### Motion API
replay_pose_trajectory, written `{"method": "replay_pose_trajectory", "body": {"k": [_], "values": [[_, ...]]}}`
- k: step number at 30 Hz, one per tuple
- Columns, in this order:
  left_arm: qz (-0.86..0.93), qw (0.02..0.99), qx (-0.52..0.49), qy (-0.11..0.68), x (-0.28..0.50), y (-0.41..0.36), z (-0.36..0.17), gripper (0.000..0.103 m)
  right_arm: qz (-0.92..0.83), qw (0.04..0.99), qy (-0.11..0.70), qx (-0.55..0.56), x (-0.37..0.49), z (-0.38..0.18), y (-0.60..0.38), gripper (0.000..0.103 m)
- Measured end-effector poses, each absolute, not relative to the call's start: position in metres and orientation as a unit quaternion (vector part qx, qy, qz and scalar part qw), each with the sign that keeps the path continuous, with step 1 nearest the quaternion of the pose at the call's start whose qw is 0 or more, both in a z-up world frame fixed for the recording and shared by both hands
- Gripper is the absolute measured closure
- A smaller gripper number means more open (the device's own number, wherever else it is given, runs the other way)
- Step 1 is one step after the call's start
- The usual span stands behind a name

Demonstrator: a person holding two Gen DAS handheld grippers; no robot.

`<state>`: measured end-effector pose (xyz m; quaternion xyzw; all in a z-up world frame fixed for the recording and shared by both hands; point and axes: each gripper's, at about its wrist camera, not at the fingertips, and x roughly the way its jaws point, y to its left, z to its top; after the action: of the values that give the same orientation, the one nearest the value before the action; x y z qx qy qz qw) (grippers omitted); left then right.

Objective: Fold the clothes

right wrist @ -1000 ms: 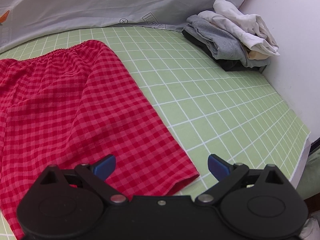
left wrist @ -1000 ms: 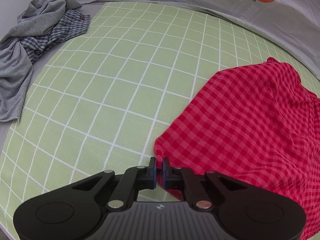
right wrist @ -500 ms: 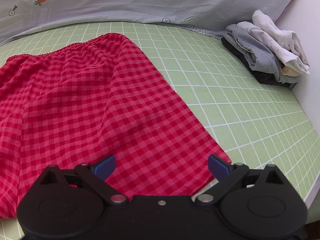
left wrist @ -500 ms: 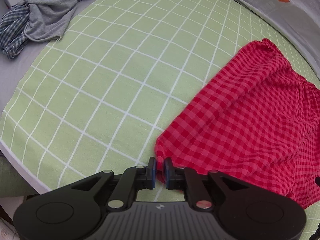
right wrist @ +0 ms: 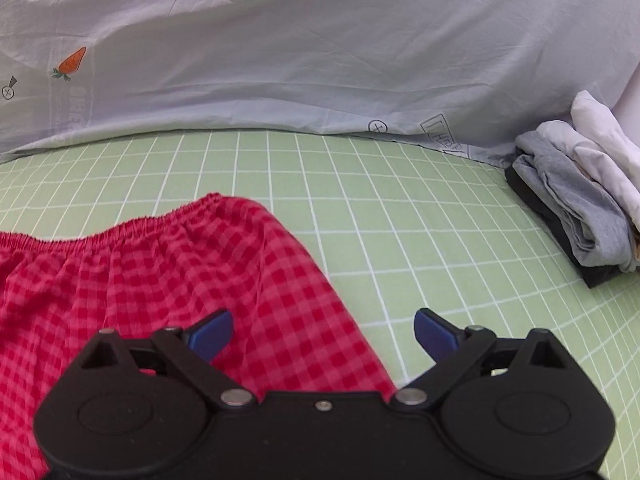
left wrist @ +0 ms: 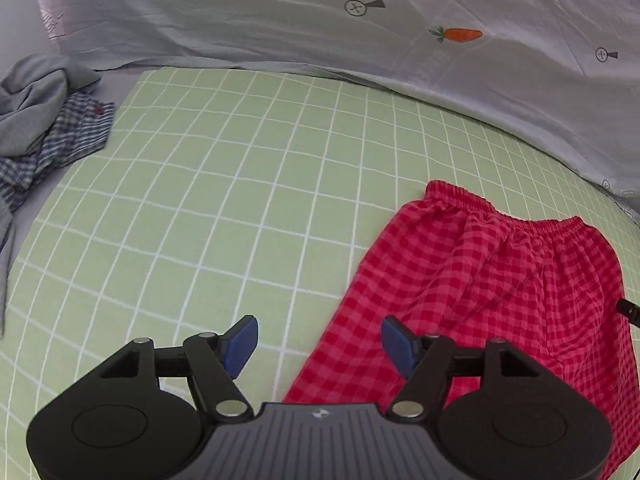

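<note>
1. The left gripper has let go of the red checked shorts; its jaws are opening, pinching nothing.
2. Far left lies a crumpled pile of grey and plaid clothes.
3. The shorts lie flat on the green grid sheet, waistband toward the grey quilt.
4. The right gripper stands wide, empty, over the shorts' edge.
5. Far right sits a folded stack.

Green grid mat — pale carrot-print sheet bunched along its far edge.
</note>
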<state>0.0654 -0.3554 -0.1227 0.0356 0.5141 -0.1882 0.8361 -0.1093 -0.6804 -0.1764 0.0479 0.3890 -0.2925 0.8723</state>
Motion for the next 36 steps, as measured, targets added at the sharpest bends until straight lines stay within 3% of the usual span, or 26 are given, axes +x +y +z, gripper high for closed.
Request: {"method": "replay_pose_trajectory", "body": {"k": [3, 8, 11, 16, 19, 20, 21, 22, 24, 30, 34, 36], "values": [[-0.218, 0.831, 0.058, 0.509, 0.093, -0.396, -0.136, 0.034, -0.261, 0.881, 0.391, 0.058, -0.076, -0.181, -0.693, 0.025], [-0.221, 0.836, 0.125, 0.486, 0.117, -0.442, -0.160, 0.036, -0.233, 0.882, 0.399, 0.096, -0.041, -0.195, -0.706, 0.086], [-0.198, 0.854, 0.154, 0.457, 0.127, -0.453, -0.168, 0.039, -0.239, 0.883, 0.391, 0.102, -0.025, -0.201, -0.712, 0.095], [-0.129, 0.880, 0.150, 0.432, 0.165, -0.460, -0.174, 0.039, -0.258, 0.885, 0.376, 0.091, 0.003, -0.202, -0.721, 0.096], [-0.107, 0.883, 0.129, 0.439, 0.181, -0.452, -0.165, 0.040, -0.276, 0.882, 0.374, 0.073, 0.012, -0.195, -0.721, 0.089], [-0.110, 0.886, 0.111, 0.437, 0.179, -0.446, -0.160, 0.039, -0.279, 0.885, 0.367, 0.073, 0.008, -0.189, -0.718, 0.081], [-0.117, 0.888, 0.092, 0.435, 0.175, -0.439, -0.154, 0.039, -0.285, 0.887, 0.354, 0.078, -0.001, -0.182, -0.713, 0.060], [-0.122, 0.888, 0.082, 0.435, 0.170, -0.432, -0.150, 0.038, -0.290, 0.890, 0.342, 0.083, -0.010, -0.176, -0.708, 0.048], [-0.131, 0.885, 0.082, 0.439, 0.149, -0.419, -0.142, 0.037, -0.286, 0.890, 0.342, 0.096, -0.032, -0.169, -0.694, 0.047], [-0.137, 0.865, 0.099, 0.472, 0.058, -0.371, -0.141, 0.032, -0.248, 0.882, 0.372, 0.148, -0.124, -0.173, -0.629, 0.063], [-0.122, 0.848, 0.101, 0.506, -0.005, -0.329, -0.152, 0.029, -0.229, 0.875, 0.399, 0.151, -0.174, -0.181, -0.578, 0.062], [-0.113, 0.837, 0.102, 0.525, -0.028, -0.311, -0.158, 0.029, -0.220, 0.874, 0.409, 0.147, -0.194, -0.183, -0.551, 0.055]]}}
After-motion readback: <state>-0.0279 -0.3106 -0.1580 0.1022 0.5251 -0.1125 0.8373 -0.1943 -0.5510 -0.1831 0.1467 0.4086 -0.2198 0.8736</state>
